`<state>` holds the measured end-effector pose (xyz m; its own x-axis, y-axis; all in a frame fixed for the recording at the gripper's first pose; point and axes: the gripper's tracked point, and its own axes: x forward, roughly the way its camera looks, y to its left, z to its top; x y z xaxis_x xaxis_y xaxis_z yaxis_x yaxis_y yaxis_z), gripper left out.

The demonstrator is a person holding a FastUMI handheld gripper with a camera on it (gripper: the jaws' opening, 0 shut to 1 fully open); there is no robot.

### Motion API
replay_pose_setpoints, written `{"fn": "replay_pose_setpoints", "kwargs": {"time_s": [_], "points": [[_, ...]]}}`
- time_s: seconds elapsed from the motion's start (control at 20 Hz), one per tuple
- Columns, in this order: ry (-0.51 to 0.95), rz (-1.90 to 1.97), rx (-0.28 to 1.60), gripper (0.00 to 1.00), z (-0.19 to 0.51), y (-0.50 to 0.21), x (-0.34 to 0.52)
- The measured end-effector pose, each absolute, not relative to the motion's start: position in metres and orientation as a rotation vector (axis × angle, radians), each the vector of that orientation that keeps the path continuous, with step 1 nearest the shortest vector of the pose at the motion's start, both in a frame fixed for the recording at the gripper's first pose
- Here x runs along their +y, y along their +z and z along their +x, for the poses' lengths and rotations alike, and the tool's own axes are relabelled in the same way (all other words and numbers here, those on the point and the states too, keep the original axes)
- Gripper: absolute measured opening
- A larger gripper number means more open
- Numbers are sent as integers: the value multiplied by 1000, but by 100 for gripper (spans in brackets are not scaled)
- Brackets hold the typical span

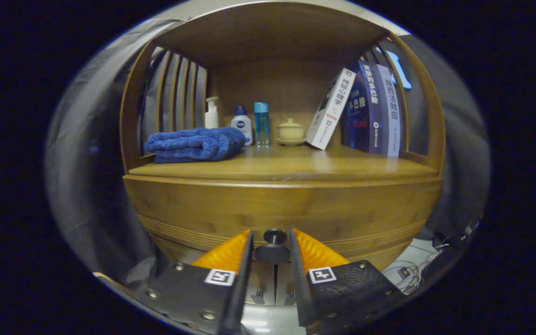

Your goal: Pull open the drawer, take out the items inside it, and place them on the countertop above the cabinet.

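Note:
A wooden cabinet has a drawer front [231,207] just below its countertop [291,168]. The drawer looks pushed in, so what lies inside it is hidden. A dark round knob [272,253] sticks out from the drawer's lower middle. My gripper [271,249] is right at this knob. Its two fingers stand one on each side of the knob's disc and touch it, so the gripper is shut on the knob.
On the countertop lie a folded blue towel [193,144], a white pump bottle [211,113], a white-and-blue bottle [241,123], a clear blue bottle [261,123], a lidded cup [291,131] and leaning books [365,109]. A shelf roof spans above. Cables [410,272] lie lower right.

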<state>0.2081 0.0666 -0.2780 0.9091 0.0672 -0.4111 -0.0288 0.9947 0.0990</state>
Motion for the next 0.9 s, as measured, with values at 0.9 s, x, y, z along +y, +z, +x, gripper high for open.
{"fn": "replay_pose_setpoints", "kwargs": {"time_s": [0.9], "points": [[-7,141,448,33,202,-295,60]]}}
